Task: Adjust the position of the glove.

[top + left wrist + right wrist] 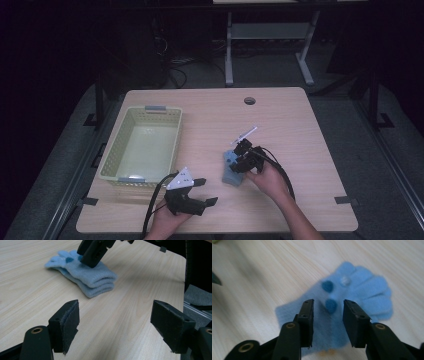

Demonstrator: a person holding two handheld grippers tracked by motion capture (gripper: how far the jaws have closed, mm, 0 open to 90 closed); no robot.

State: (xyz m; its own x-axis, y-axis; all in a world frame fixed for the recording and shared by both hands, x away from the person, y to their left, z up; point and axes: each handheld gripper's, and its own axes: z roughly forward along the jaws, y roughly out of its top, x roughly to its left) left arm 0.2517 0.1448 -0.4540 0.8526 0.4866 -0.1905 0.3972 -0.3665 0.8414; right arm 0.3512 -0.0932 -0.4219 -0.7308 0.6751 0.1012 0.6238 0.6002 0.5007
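Observation:
A pair of light blue fleece gloves (230,171) with darker blue dots lies stacked on the wooden table (300,130), right of centre. My right gripper (239,157) hovers just over the gloves. In the right gripper view its jaws stand apart above the gloves (364,292), and the gripper (328,307) holds nothing. My left gripper (206,191) is near the table's front edge, to the left of the gloves. It is wide open (115,312) and faces the gloves (85,277), with the right gripper (93,253) above them.
A pale green slotted basket (107,160) stands on the left half of the table and looks empty. A round cable hole (249,100) is at the back edge. Bare wood lies between the left gripper and the gloves.

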